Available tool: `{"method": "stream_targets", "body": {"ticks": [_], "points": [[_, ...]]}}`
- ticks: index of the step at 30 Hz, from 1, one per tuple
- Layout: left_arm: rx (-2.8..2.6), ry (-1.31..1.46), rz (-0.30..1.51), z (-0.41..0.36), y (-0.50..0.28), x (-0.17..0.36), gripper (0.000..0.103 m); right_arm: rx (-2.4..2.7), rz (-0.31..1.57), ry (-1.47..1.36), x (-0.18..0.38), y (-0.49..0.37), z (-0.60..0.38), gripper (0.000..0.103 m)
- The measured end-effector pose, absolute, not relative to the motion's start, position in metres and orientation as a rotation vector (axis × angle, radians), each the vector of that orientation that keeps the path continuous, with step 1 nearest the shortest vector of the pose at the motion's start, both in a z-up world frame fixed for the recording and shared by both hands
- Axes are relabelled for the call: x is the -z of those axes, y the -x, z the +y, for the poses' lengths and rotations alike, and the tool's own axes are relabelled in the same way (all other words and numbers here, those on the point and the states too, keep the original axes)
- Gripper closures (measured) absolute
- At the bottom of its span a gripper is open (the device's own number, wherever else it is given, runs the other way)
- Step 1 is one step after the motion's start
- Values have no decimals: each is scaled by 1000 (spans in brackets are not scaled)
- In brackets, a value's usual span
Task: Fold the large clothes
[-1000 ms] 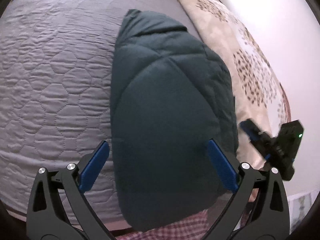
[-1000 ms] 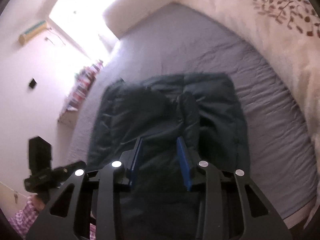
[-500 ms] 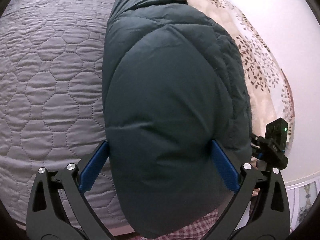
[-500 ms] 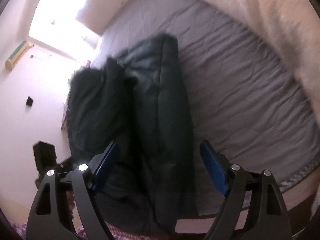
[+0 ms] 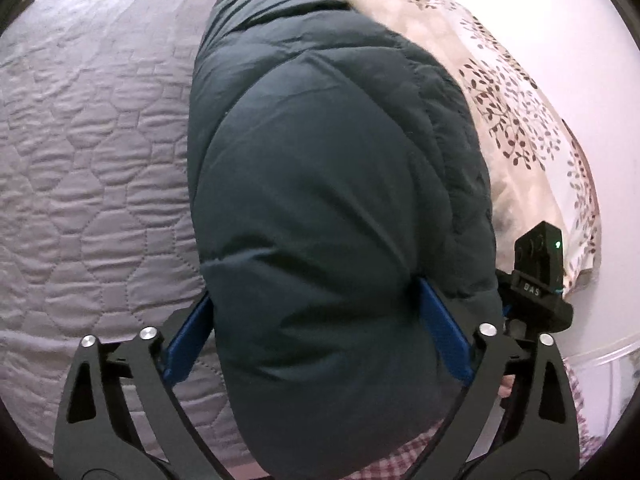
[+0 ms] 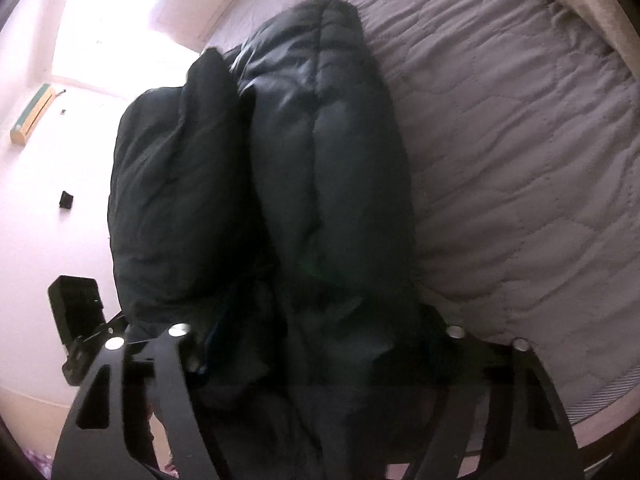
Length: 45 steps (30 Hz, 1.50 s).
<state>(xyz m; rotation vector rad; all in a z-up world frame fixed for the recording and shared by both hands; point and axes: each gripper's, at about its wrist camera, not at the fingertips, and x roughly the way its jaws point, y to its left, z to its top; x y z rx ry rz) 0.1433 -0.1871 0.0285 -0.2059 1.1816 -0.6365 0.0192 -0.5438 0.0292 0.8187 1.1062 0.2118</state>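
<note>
**Straddling the folded jacket from 2 sides**

Bracketing the dark quilted jacket point(image 5: 332, 208) with both tools at the near edge of the bed. The jacket lies on the grey quilted bedspread point(image 5: 92, 168), doubled into a thick puffy bundle; from the right wrist view it reads as 2 long lobes lying side by side point(image 6: 320, 184).

Left gripper point(image 5: 316, 340): jaws spread wide, 1 blue pad on each flank of the bundle. The pads look to be touching the fabric or just beside it; I cannot confirm any squeeze. Judgement: the wide stance is there to take the whole thickness of the fold, since down padding springs back if only a thin edge is pinched.

Right gripper point(image 6: 320, 344): jaws also spread, with the jacket's near end filling the gap. The pads are in deep shadow, so contact there is unclear.

The floral pillow point(image 5: 512, 92) sits beside the jacket against the wall, just apart from the bundle. The other tool's body shows in each view, so both work the same end.

Judgement: fold largely made; next likely step is compressing or squaring the bundle. Risk: the slippery shell sliding open.
</note>
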Motion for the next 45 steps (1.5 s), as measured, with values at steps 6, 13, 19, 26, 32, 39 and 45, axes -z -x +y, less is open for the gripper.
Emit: {"method": "stream_targets", "body": {"ticks": [6, 13, 19, 26, 32, 39, 45], "points": [[634, 108, 1067, -184, -139, -44, 29, -260, 1047, -698, -50, -17, -521, 66], [584, 88, 968, -151, -154, -62, 37, -266, 968, -531, -76, -26, -474, 72], [478, 140, 921, -83, -186, -75, 37, -334, 956, -444, -80, -68, -402, 72], [387, 179, 924, -9, -213, -73, 38, -415, 982, -370, -79, -112, -323, 73], [403, 215, 934, 2, -202, -53, 38, -404, 1012, -353, -71, -128, -304, 74], [436, 215, 925, -6, -176, -57, 38, -370, 1024, -416, -74, -128, -305, 76], [401, 249, 945, -2, -176, -49, 31, -345, 1057, -449, -68, -142, -300, 76]]}}
